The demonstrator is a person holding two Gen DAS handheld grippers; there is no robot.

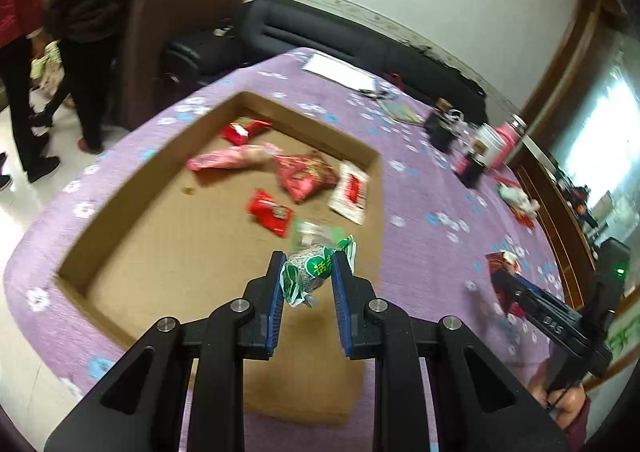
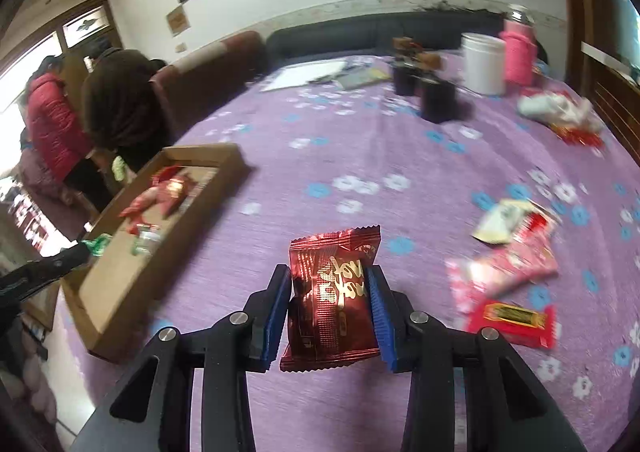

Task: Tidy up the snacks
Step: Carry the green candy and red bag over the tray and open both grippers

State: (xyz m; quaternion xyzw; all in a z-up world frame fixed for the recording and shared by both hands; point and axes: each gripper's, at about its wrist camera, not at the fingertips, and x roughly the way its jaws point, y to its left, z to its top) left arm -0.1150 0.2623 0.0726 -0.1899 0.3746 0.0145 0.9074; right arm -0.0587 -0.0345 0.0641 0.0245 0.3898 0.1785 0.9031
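Observation:
My left gripper (image 1: 309,267) is shut on a green-wrapped snack (image 1: 310,270) and holds it above the near right part of a shallow cardboard box (image 1: 120,192). Several red and pink snack packets (image 1: 304,174) lie inside the box. My right gripper (image 2: 330,286) is shut on a dark red foil packet (image 2: 332,292) with gold lettering, above the purple flowered tablecloth (image 2: 360,140). The box also shows in the right wrist view (image 2: 120,280), to the left. Several loose snack packets (image 2: 508,264) lie on the cloth to the right of my right gripper.
Black cups (image 2: 438,98), a white canister (image 2: 482,62) and a pink bottle (image 2: 520,52) stand at the table's far side, with papers (image 2: 308,74) beside them. A dark sofa (image 1: 320,32) lies behind the table. People (image 1: 80,32) stand at the left.

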